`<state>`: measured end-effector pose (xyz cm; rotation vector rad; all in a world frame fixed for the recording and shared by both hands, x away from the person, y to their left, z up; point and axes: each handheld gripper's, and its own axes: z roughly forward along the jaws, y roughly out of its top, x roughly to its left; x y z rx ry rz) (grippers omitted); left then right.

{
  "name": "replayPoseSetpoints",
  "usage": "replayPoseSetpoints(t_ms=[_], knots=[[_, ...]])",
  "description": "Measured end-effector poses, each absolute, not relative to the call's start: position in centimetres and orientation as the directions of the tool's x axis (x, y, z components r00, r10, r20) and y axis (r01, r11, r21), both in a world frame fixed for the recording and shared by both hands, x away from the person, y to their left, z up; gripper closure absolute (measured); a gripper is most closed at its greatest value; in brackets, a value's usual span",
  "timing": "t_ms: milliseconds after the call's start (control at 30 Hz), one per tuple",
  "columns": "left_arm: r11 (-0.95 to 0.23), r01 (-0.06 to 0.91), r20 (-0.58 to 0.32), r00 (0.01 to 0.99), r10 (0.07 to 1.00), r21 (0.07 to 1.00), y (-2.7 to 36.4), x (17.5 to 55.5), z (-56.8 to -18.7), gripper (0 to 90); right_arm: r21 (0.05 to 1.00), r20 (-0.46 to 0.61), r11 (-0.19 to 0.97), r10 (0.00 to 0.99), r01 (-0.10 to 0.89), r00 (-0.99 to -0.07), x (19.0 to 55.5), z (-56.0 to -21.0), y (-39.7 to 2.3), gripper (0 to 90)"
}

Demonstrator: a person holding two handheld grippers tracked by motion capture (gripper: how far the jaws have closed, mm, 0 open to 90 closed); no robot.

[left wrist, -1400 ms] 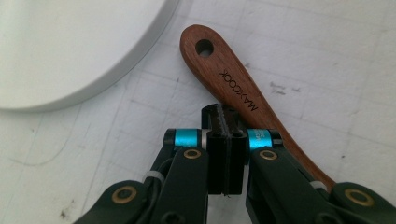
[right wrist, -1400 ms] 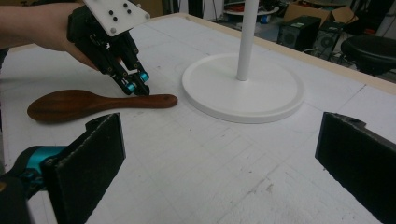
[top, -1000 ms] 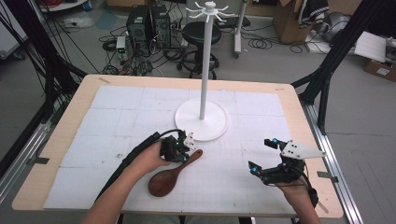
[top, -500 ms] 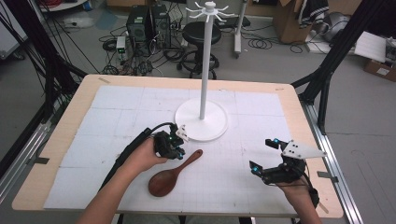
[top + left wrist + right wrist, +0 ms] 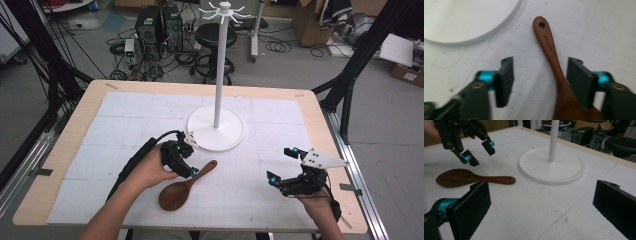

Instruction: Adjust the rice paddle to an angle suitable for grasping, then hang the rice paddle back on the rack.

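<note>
My left gripper (image 5: pixel 190 159) jaws have just been opening, spread over wooden spoon (image 5: pixel 185 184) flat on table (image 5: pixel 65 165), not pinching; right gripper (image 5: pixel 287 165) spread, idle. Hanging on stand (image 5: pixel 216 127) not yet done.

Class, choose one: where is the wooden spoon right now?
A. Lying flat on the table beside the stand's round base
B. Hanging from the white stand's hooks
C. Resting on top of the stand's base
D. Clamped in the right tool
A: the wooden spoon lies flat on the table, apart from the stand's base; the left tool is open over its handle.

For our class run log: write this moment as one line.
left gripper: open, fingers just opened, above spoon handle | wooden spoon: flat on table | right gripper: open, empty
</note>
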<state>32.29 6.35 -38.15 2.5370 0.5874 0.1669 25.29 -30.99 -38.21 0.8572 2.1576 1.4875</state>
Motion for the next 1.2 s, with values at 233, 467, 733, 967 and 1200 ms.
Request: replayPoseSetpoints(t_ms=[233, 467, 733, 967, 1200], knots=[[-0.749, 0.394, -0.059, 0.900, 0.431, 0.533, 6.5, 31.9, -37.7, 5.7, 0.926, 0.036, 0.256, 0.673, 0.278, -0.739, 25.5, -38.4, -31.0, 0.5], [-0.752, 0.421, -0.070, 0.890, 0.451, 0.506, 6.6, 31.9, -37.7, 5.8, 0.924, 0.037, 0.260, 0.669, 0.281, -0.742, 25.6, -38.4, -31.0, 0.5], [-0.771, 0.431, -0.057, 0.886, 0.460, 0.469, 5.9, 32.0, -38.4, 7.1, 0.924, 0.038, 0.259, 0.671, 0.283, -0.740, 25.5, -38.5, -31.2, 0.5], [-0.773, 0.446, -0.062, 0.880, 0.472, 0.451, 5.4, 32.1, -38.8, 7.0, 0.918, 0.040, 0.269, 0.669, 0.292, -0.742, 25.6, -38.8, -31.3, 0.5], [-0.789, 0.455, -0.052, 0.877, 0.478, 0.413, 4.6, 32.2, -39.5, 7.1, 0.919, 0.040, 0.267, 0.670, 0.292, -0.741, 25.5, -38.7, -31.4, 0.5]])
